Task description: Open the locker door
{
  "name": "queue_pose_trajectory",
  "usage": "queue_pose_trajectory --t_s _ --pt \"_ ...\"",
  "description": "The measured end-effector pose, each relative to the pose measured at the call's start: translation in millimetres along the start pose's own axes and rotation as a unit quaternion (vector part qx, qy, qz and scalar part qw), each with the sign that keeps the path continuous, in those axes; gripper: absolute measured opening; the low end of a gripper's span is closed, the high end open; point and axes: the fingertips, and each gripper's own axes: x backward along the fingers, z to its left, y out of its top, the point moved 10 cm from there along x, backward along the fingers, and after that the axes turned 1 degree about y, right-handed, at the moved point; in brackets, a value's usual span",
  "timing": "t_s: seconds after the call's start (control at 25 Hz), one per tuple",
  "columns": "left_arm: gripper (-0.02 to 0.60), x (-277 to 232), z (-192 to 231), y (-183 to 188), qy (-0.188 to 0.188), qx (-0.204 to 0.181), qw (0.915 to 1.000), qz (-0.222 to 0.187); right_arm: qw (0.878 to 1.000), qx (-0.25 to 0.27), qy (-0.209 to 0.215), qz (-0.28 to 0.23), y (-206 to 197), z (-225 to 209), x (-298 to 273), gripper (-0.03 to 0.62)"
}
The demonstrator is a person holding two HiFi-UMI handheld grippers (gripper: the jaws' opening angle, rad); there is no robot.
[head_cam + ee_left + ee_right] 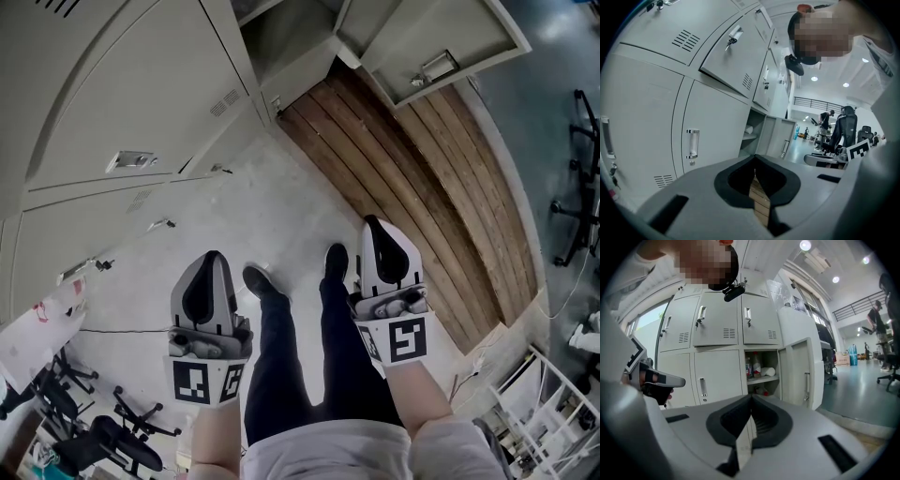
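The bank of grey lockers (131, 103) fills the upper left of the head view. One lower locker stands open, its door (441, 47) swung out over the wooden strip. The right gripper view shows that open compartment (759, 371) with bottles and a white roll on a shelf, and its door (799, 369) beside it. My left gripper (208, 255) and right gripper (375, 223) hang in front of me, well short of the lockers, both shut with nothing between the jaws. The closed tips also show as the left gripper (754, 159) and the right gripper (751, 397).
Closed locker doors with handles (692, 143) stand to the left of the open one. My legs and shoes (262, 281) are on the pale floor beside the wooden planks (422, 187). Office chairs (94, 422) stand behind me, and people (827, 119) are far down the hall.
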Motion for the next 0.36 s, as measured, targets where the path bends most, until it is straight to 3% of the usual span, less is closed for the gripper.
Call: queue_pose_trajectory --t_s 0.36 --pt "0.003 1.4 0.6 -4.7 -0.001 -0.005 1.0000 0.007 1.000 -0.025 -0.004 0.006 -9.2 -0.4 1.6 0.014"
